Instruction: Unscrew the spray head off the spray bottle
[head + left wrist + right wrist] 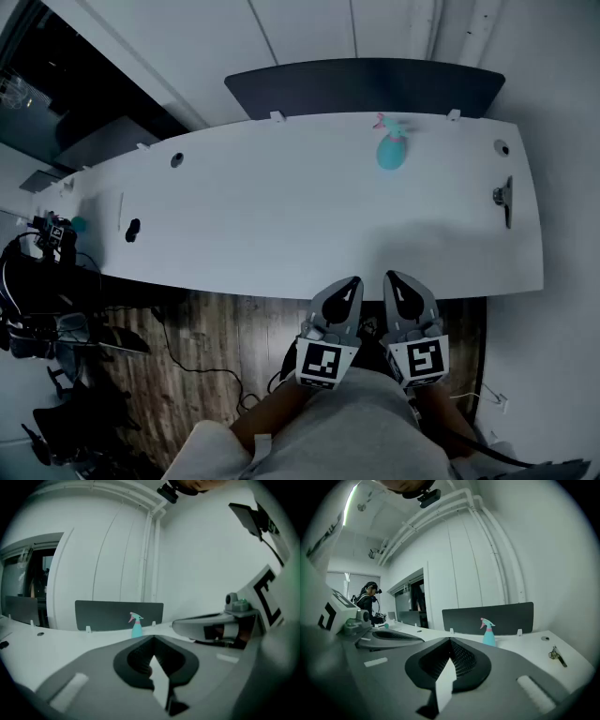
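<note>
Closest to the lens, the left gripper [352, 284] and the right gripper [394, 279] are being held side by side above the person's lap, just short of the near edge of the white table [281, 225] and over the wooden floor [216, 333]. Both pairs of jaws are being held pressed together, with nothing being gripped between them, and both are being pointed slightly downward toward the table.

The spray bottle [392, 152] is being seen standing upright at the far side of the table, well apart from both grippers. Its teal body is being topped by a pink spray head [486, 622], which is sitting on the neck. Directly behind the bottle, a dark partition panel [366, 84] is being carried along the table's far edge.

Right of the bottle, a round cable hole [502, 148] is being shown in the tabletop. Near the right edge a small metal object [503, 195] is lying, too small to be identified. Another hole [176, 160] and a small dark item [132, 230] are being seen toward the left end. In the right gripper view, a person [368, 599] is being seen in the background beyond that end of the table.
</note>
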Tool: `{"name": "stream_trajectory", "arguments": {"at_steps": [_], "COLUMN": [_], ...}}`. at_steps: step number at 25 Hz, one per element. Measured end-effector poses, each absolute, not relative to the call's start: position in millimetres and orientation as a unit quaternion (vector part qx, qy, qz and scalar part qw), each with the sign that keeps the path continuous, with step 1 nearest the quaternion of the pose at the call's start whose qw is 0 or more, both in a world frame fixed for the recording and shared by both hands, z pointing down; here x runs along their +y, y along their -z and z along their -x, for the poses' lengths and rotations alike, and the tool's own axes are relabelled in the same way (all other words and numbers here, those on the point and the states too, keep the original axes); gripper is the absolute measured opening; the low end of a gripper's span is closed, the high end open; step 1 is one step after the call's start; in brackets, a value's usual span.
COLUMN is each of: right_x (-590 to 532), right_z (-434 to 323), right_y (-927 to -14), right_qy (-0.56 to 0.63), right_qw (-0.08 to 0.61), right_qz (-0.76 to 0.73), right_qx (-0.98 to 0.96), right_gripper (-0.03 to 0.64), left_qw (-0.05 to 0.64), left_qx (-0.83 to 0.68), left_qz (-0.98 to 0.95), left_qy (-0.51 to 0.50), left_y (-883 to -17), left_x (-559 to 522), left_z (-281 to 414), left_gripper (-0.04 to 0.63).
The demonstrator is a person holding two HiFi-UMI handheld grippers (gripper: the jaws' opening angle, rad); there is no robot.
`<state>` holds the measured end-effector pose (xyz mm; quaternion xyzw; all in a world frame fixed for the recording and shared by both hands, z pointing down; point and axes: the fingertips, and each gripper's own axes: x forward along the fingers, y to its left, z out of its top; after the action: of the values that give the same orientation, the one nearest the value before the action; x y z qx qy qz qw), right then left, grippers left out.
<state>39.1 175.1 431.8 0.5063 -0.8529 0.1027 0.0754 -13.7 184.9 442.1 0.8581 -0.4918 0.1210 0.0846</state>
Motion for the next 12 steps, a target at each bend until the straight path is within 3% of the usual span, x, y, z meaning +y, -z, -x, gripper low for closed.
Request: {"name": "stream_trajectory", "arguments": {"at_steps": [12], "right_x": [76.1], "right_z": [-14.7], "right_y": [-444.7], "right_qy": [-0.112], "right_qw": [0.108], "right_qz": [-0.522], "right_qx": [-0.838], "right_gripper": [0.000], "left_qw": [0.100], "left_qx": [-0.460], "left_qz": [-0.873], "left_qy": [-0.125], "left_y": [-457.4], "left_x": [77.5], "left_z": [37.2], "left_gripper": [0.002]}}
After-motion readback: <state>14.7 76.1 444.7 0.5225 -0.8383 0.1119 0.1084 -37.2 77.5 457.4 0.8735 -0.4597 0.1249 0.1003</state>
